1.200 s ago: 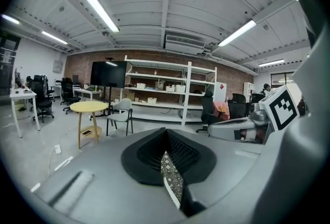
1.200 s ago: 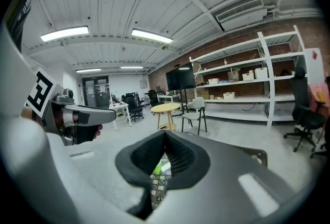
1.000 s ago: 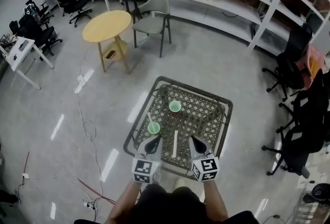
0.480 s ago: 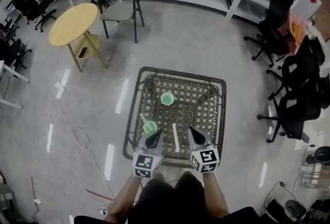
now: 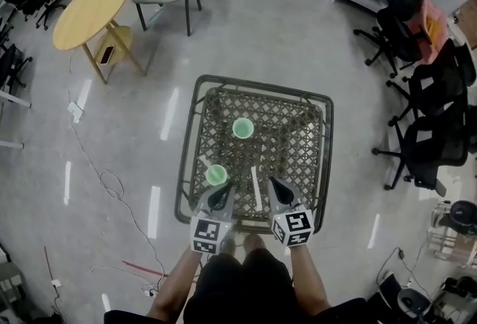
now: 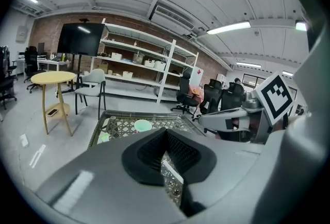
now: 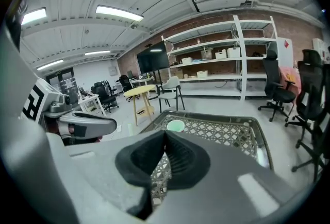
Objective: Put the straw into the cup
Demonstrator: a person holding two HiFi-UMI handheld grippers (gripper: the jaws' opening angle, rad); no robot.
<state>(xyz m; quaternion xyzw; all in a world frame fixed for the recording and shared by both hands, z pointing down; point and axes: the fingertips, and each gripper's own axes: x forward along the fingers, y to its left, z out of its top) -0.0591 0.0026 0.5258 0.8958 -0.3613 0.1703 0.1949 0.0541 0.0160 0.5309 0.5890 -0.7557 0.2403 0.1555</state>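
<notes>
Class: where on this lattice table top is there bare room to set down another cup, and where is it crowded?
Free: the right half of the table, between the far cup and the right rim. Crowded: the near-left part, with the near cup, a straw, the left gripper and the right gripper.

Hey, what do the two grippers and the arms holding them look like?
Both the left gripper and the right gripper have pale grey bodies tapering to black ribbed pads, and each carries a white cube with black square markers. The forearms are unsleeved; the person wears a dark top.
</notes>
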